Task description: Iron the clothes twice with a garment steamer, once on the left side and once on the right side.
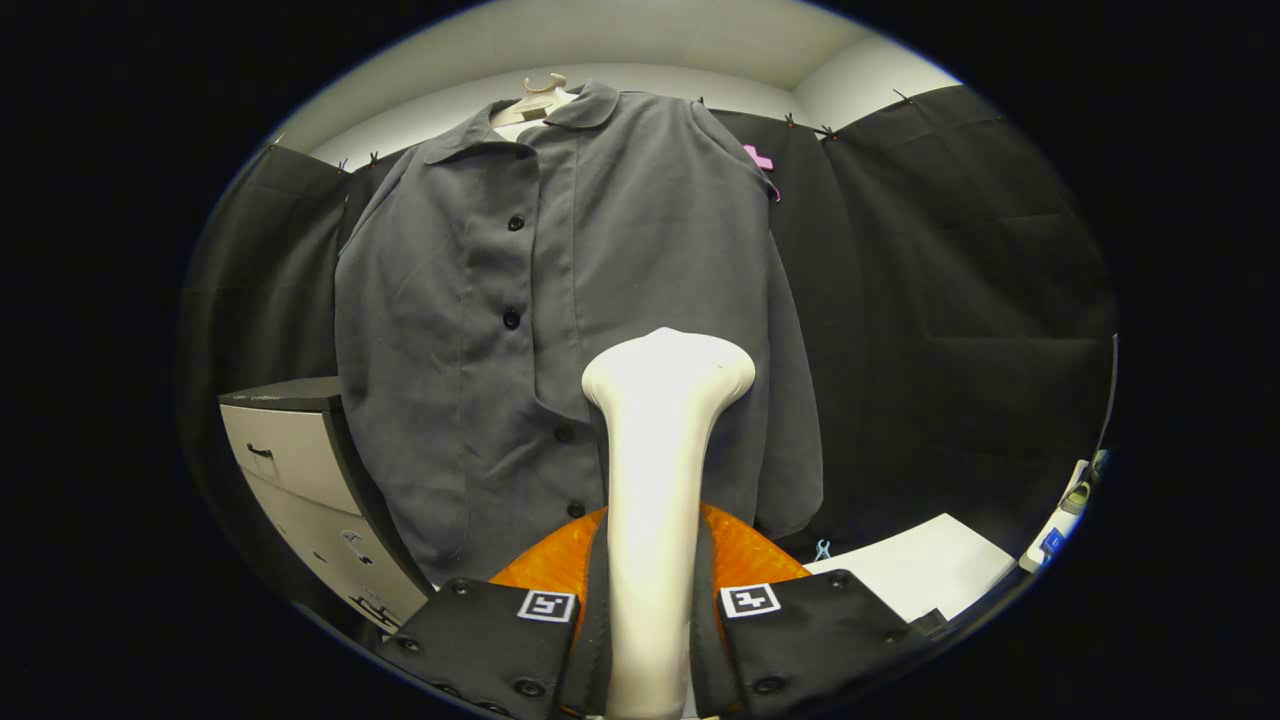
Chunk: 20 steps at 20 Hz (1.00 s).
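**Steamer in grip, shirt hanging ahead**

The gripper [650, 640] is closed on the steamer [655, 480], both fingers pressing its upright handle from either side. The steamer's neck rises from between the fingers and flares into a broad head just ahead of them. Beyond that head hangs the shirt [560, 300], buttoned on a hanger [540, 98], its front facing the tool.

The steamer looks rigid and smooth, likely top-heavy and prone to twisting, so a hold low on the handle suits it. The shirt is soft, light cloth: it should yield and swing under pressure, so light contact seems wise. A cabinet [300, 440] stands beside the shirt's hem.
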### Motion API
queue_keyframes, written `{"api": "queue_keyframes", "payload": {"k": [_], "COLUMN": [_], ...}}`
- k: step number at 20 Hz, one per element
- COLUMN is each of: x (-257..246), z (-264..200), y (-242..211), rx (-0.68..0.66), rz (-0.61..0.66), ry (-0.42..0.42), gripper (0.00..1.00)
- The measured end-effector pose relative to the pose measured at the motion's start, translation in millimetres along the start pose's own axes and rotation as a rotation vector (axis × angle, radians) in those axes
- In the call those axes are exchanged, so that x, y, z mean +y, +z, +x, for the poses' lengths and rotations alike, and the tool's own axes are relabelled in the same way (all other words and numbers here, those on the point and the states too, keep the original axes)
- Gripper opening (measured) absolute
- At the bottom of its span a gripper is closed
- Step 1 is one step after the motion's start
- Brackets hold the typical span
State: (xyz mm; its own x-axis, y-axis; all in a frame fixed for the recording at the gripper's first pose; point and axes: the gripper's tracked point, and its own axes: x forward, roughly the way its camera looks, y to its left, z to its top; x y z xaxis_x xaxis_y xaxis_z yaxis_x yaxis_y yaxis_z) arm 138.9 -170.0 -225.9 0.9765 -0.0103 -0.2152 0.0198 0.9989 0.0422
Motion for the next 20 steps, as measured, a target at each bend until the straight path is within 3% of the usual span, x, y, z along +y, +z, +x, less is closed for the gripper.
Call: {"api": "queue_keyframes", "payload": {"k": [11,20], "x": [2,42], "z": [-19,-99], "y": [9,77], "rx": [-0.019,-0.130], "rz": [-0.028,-0.045], "ry": [-0.005,0.014], "gripper": [0.39,0.39]}}
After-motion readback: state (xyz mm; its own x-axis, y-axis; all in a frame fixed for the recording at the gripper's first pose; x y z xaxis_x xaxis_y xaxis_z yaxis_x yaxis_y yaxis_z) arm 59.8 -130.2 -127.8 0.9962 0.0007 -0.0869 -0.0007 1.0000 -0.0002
